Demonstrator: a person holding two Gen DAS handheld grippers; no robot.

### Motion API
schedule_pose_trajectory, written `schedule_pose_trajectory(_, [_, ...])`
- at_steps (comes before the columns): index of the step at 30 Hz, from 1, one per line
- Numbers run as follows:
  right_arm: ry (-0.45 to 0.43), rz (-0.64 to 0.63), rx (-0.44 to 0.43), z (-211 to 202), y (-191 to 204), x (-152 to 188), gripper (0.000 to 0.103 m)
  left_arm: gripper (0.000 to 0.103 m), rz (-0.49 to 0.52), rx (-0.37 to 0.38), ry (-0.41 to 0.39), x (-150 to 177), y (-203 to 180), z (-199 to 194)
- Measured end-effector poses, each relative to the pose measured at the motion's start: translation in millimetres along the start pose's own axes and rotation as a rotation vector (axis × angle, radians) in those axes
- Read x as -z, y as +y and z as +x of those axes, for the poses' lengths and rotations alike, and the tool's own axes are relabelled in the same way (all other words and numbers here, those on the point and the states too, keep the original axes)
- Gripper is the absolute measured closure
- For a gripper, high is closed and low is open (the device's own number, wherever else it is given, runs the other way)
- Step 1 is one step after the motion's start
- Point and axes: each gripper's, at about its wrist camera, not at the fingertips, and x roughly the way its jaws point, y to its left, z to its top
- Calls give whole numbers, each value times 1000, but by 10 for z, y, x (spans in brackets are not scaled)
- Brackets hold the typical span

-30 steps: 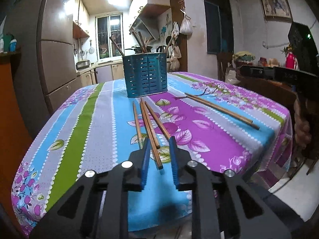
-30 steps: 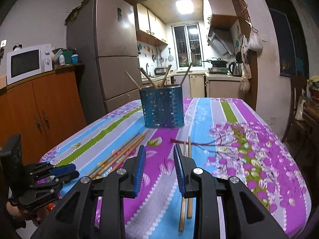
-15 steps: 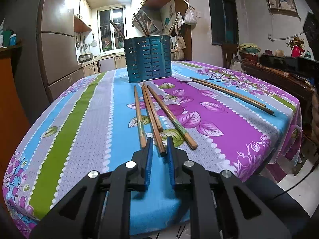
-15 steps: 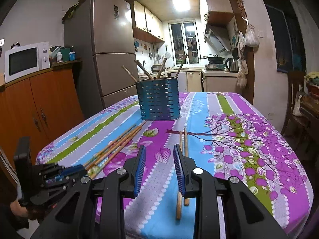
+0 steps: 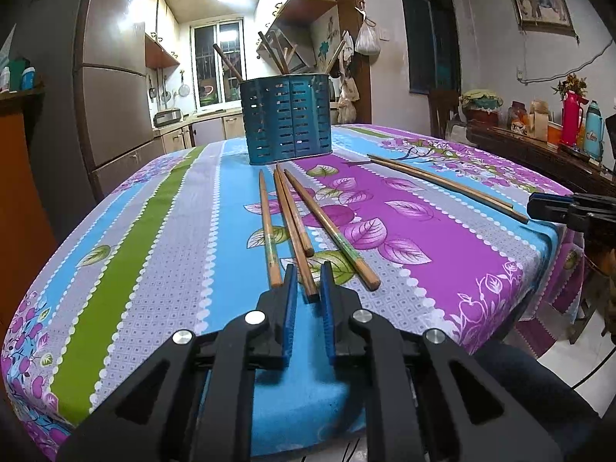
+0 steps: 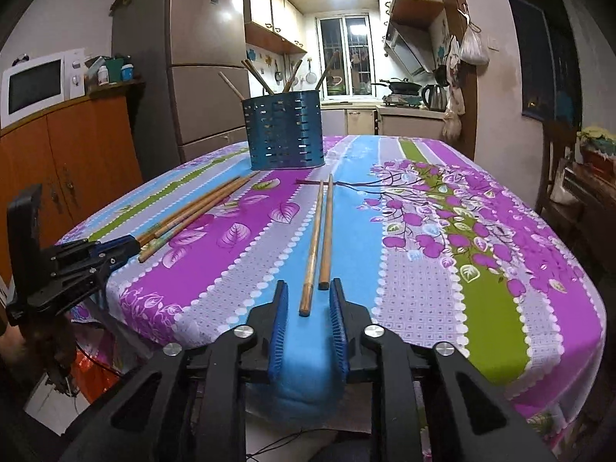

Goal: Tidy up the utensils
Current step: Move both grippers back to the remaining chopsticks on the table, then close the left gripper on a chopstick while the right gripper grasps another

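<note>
A blue slotted utensil holder (image 5: 287, 119) stands at the far middle of the table with several chopsticks upright in it. Several wooden chopsticks (image 5: 294, 223) lie in front of it. My left gripper (image 5: 308, 269) sits low at their near ends, its jaws closing around the end of one chopstick (image 5: 310, 288), with a small gap still showing. Two more chopsticks (image 6: 321, 231) lie side by side further right. My right gripper (image 6: 308, 288) is at their near ends, jaws closing, with both ends between the pads and untouched. The holder (image 6: 283, 131) also shows in the right wrist view.
The table wears a flowered striped cloth (image 5: 442, 261), and both grippers hover at its near edge. A fridge (image 6: 204, 73), an orange cabinet (image 6: 69, 161) with a microwave (image 6: 36, 84), a side table with flasks (image 5: 573, 123) and a chair (image 6: 558, 177) surround the table.
Both grippers sank toward the tabletop and closer to the chopstick ends. The left jaws narrowed around one chopstick's end. The right jaws narrowed around the pair's ends.
</note>
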Motion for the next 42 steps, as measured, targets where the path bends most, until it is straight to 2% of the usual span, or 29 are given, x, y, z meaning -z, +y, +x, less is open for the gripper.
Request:
schedule_pose_trajectory(5, [6, -3, 13, 73, 28, 68, 83, 92, 2, -5, 6, -5, -16, -2])
schedule_pose_trajectory(10, [-32, -29, 33, 90, 73, 104, 83, 92, -4, -10, -2, -2, -15, 5])
schedule_pose_trajectory(12, [-45, -41, 40, 99, 94, 116, 85, 92, -6, -14, -10, 10, -21, 2])
schedule_pose_trajectory(15, [-60, -57, 47, 97, 148, 142, 93, 93, -6, -22, -21, 26, -33, -6])
schedule_pose_trajectory(16, [-64, -58, 54, 95, 163, 143, 94, 96, -8, -23, -23, 26, -31, -8])
schedule_pose_trajectory(23, [-91, -51, 58, -24, 172, 82, 95, 97, -15, -22, -23, 33, -32, -49])
schedule_pose_trajectory(34, [-213, -112, 46, -466, 261, -362, 96, 97, -27, -28, -59, -82, -6, -188])
schedule_pose_trajectory(42, [-308, -187, 28, -678, 276, -790, 96, 97, -19, -44, -152, -402, 68, -409])
